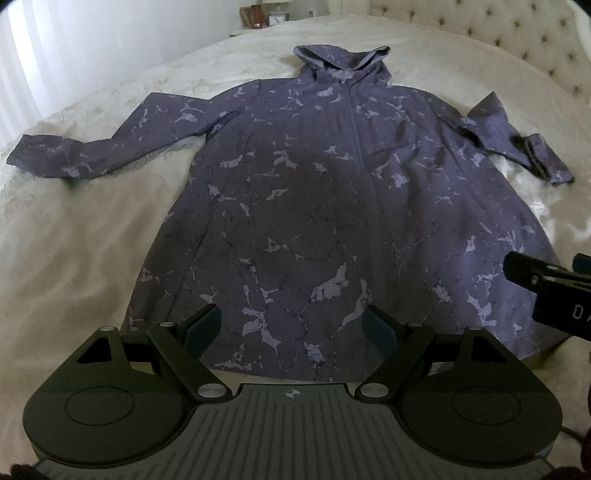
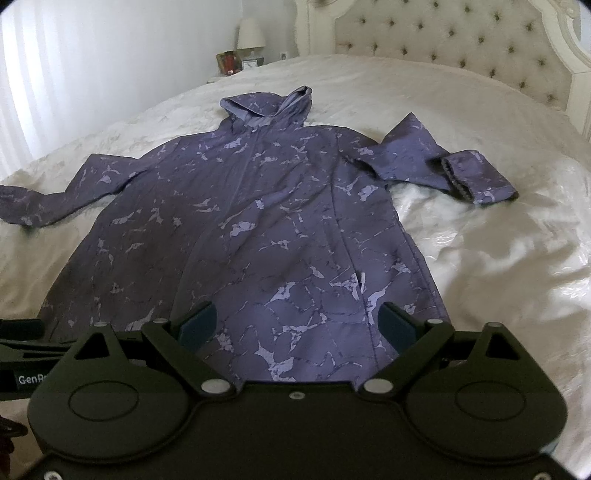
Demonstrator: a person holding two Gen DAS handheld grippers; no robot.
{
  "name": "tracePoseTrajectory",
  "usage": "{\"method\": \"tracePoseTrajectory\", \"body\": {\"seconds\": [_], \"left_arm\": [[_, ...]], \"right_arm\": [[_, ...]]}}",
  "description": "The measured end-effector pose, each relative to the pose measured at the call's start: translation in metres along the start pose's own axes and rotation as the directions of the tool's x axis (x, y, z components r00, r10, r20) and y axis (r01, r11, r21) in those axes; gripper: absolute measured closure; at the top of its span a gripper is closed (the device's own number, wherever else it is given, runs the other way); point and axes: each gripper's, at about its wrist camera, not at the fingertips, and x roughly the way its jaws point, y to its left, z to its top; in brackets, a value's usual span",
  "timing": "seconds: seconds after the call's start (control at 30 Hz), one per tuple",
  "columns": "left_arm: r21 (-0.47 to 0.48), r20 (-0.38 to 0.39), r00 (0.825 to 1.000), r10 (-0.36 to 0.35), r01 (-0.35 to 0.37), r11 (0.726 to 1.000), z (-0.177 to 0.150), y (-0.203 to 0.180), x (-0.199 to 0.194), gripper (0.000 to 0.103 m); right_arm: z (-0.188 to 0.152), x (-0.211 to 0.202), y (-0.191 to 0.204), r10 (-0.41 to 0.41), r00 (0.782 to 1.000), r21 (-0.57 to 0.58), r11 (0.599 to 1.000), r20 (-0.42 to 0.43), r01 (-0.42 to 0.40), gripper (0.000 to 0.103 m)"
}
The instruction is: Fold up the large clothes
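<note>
A purple marbled hooded jacket (image 1: pixel 314 192) lies flat and front-up on the bed, hood at the far end, zipper down the middle. It also shows in the right wrist view (image 2: pixel 258 229). Its left sleeve (image 1: pixel 92 151) stretches out to the left. Its right sleeve (image 2: pixel 443 166) is bent back on itself at the right. My left gripper (image 1: pixel 293 328) is open and empty, above the hem near the jacket's middle. My right gripper (image 2: pixel 299 325) is open and empty, above the hem's right part. The right gripper's side shows at the left view's right edge (image 1: pixel 546 284).
The bed (image 2: pixel 480 277) has a cream bedspread with room on both sides of the jacket. A tufted headboard (image 2: pixel 461 40) stands at the far right. A nightstand with a lamp (image 2: pixel 251 35) and a picture frame stands beyond the far edge. White curtains hang at the left.
</note>
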Motion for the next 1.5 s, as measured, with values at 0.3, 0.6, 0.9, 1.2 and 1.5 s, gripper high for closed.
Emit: {"method": "tracePoseTrajectory", "body": {"seconds": [0.3,0.6,0.9,1.2,1.5], "left_arm": [[-0.001,-0.012,1.000,-0.001,0.001,1.000,0.001,0.001,0.003,0.020],[-0.004,-0.035,0.999,-0.008,0.007,1.000,0.003,0.004,0.015,0.020],[-0.023,-0.065,0.997,-0.031,0.029,0.999,0.017,0.014,0.034,0.020],[-0.033,-0.060,0.997,-0.042,0.040,0.999,0.060,0.022,0.059,0.020],[-0.013,-0.078,0.996,-0.037,0.036,0.999,0.102,0.021,0.090,0.020]], "right_arm": [[-0.003,0.005,0.003,0.004,1.000,0.001,1.000,-0.013,-0.004,0.008],[-0.002,0.014,0.000,0.027,0.998,0.019,0.999,-0.064,-0.026,0.008],[0.004,0.032,-0.004,0.117,0.982,0.041,0.993,-0.149,-0.112,0.008],[0.032,0.057,-0.014,0.167,0.962,0.062,0.986,-0.217,-0.157,0.008],[0.061,0.078,-0.025,0.138,0.965,0.056,0.990,-0.224,-0.129,0.008]]}}
